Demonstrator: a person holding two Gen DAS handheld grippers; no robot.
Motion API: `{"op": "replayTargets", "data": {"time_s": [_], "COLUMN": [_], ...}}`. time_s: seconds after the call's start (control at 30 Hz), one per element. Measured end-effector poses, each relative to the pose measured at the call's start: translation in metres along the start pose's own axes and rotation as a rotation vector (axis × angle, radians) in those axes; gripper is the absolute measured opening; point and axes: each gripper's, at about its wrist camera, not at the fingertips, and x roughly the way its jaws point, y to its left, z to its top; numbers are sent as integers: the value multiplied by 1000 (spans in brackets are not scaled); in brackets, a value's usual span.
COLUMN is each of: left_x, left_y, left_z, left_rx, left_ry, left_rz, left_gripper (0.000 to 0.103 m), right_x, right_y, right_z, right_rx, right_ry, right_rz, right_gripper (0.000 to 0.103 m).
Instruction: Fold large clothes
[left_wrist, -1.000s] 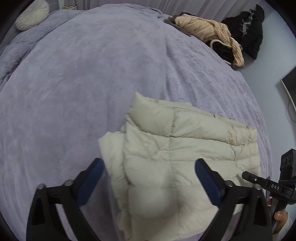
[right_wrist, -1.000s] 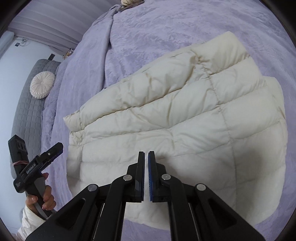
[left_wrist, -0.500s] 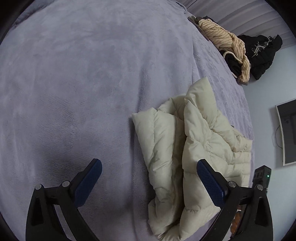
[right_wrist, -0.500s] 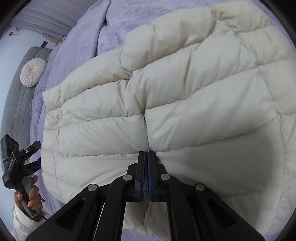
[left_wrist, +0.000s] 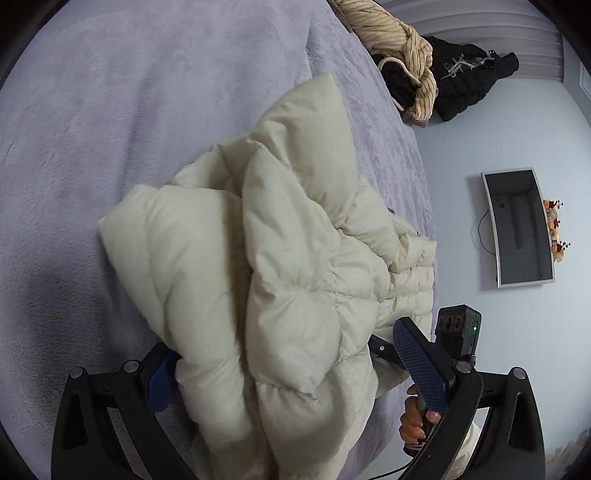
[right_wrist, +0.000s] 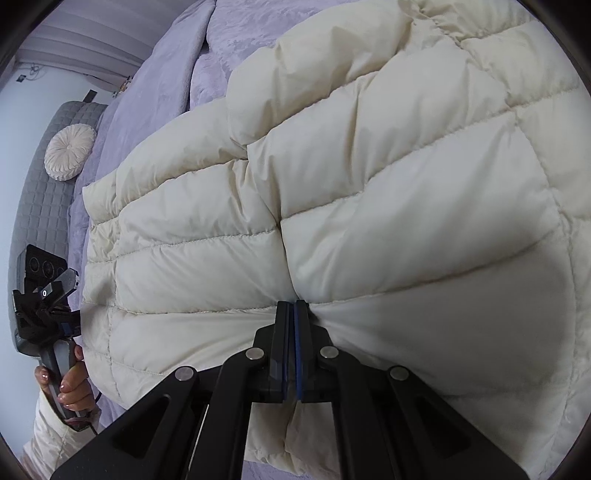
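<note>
A cream quilted puffer jacket lies bunched on a lavender bed. My left gripper is open, its blue-padded fingers wide apart on either side of a thick fold of the jacket near its end. My right gripper is shut on the jacket, pinching the fabric at a quilt seam so that it puckers around the tips. The right gripper's body also shows in the left wrist view, and the left gripper shows at the left of the right wrist view.
A pile of striped beige and black clothes lies at the bed's far corner. A wall screen hangs on the right. A round cushion rests on a grey quilted headboard.
The left gripper has come in over the jacket's end, so the fold now sits between its open fingers. The right gripper has pressed in and closed on the fabric, and the jacket has bunched up.
</note>
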Motion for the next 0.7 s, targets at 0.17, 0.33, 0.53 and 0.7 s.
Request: {"op": "replayTargets", "data": {"time_s": [0.17,0.33,0.53,0.7], "left_x": [22,7,14,44], "left_y": [-33,-71,-141,-179], "left_z": [-2,-13,-35,-44], "left_rx": [109,191,252,297], "left_ry": [62,21,23,54], "left_rz": [106,58,-45,-51], "left_gripper": [51,25,22,22], "right_x": [1,1,4,6], "right_y": [-4,-9,-13,-16], "right_z": [-1,0,-1,-3], "right_rx": [10,18,17,19], "right_ry": [1,1,-1,-3], "right_rz": [12,26,43,50], "right_gripper": [2,2,2,2]}}
